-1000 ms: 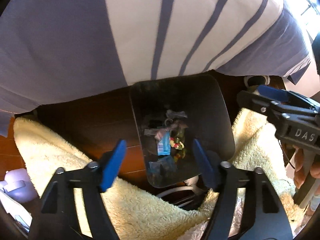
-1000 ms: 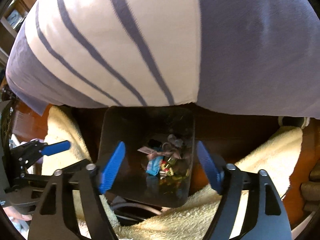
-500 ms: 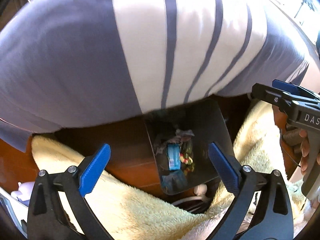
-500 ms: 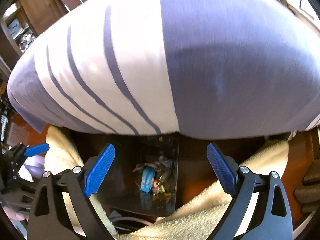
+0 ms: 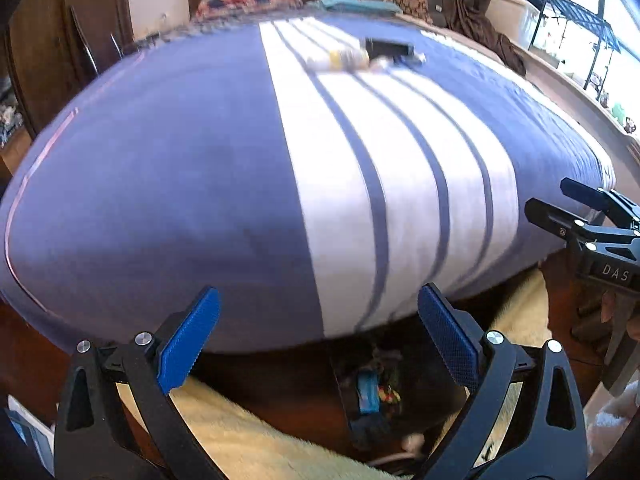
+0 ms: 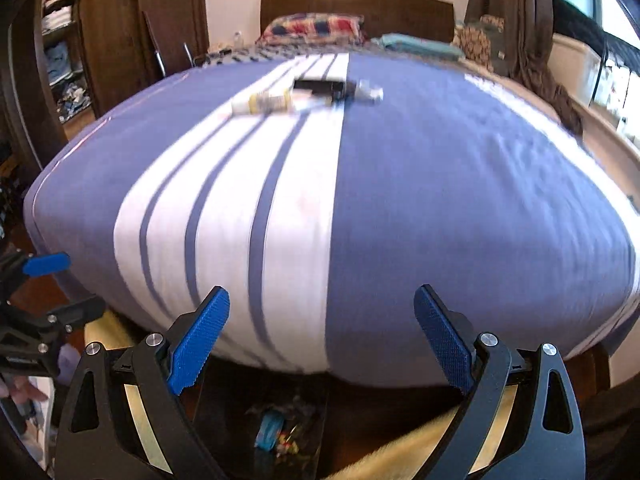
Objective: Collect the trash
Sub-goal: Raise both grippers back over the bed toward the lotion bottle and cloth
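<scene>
Blue-padded jaws of the left hand-held gripper (image 5: 318, 338) are standing wide apart with nothing between them, having just been opening; the right hand-held gripper (image 6: 322, 336) is likewise spread wide and empty, its jaws having just been opening too. Both are pointing over the near edge of a bed (image 6: 440, 200) covered in a blue and white striped sheet. Below that edge, on the floor, a dark bin (image 5: 424, 384) is holding trash (image 5: 370, 394), including a blue wrapper. A cream fleece blanket (image 5: 248, 440) is lying beside the bin. Far up the bed, a small bottle (image 6: 266, 103) and a dark box (image 6: 320, 87) are lying together.
</scene>
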Demonstrator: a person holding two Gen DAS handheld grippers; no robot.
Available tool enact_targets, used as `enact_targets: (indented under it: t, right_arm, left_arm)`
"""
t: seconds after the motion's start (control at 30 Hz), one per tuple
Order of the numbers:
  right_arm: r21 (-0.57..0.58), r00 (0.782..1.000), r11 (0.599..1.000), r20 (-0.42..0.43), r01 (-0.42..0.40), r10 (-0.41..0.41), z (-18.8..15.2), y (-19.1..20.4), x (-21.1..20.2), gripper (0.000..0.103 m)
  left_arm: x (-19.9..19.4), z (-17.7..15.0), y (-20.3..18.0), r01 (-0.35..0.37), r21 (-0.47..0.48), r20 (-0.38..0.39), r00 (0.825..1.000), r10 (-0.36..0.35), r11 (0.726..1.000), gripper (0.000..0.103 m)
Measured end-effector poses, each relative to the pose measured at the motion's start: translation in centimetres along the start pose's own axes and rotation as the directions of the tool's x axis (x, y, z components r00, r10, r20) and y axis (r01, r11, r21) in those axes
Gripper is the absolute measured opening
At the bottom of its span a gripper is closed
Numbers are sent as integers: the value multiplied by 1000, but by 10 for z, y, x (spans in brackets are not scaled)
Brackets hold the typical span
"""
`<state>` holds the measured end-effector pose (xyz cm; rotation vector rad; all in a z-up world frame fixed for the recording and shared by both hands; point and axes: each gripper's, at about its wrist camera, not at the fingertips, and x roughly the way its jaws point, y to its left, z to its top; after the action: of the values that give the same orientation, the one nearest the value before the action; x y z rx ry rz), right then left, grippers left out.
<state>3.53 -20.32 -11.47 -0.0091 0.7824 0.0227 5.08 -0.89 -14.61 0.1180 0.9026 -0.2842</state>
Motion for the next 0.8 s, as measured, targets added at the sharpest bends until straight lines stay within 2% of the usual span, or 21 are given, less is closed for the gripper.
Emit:
enact_targets:
  t: [0.1,0.37,0.6,0.8]
  right_arm:
    - [-21,999,999,36,25,-25,19,-1,-1,94]
    - [27,996,999,81,29,-31,68,-19,15,94]
    - [80,999,997,48,3,-6,104,-33,58,94]
    - [55,996,995,13,86,-87,132,-44,105,93]
  left_arm:
    - [-3,23,3,-16,6,33,999,16,1000,94]
    - [11,76,13,-36,7,77,996,35,999,94]
    - [49,112,16,-31,10,45,999,30,999,94]
    - [72,136,13,-29,23,46,999,28,999,94]
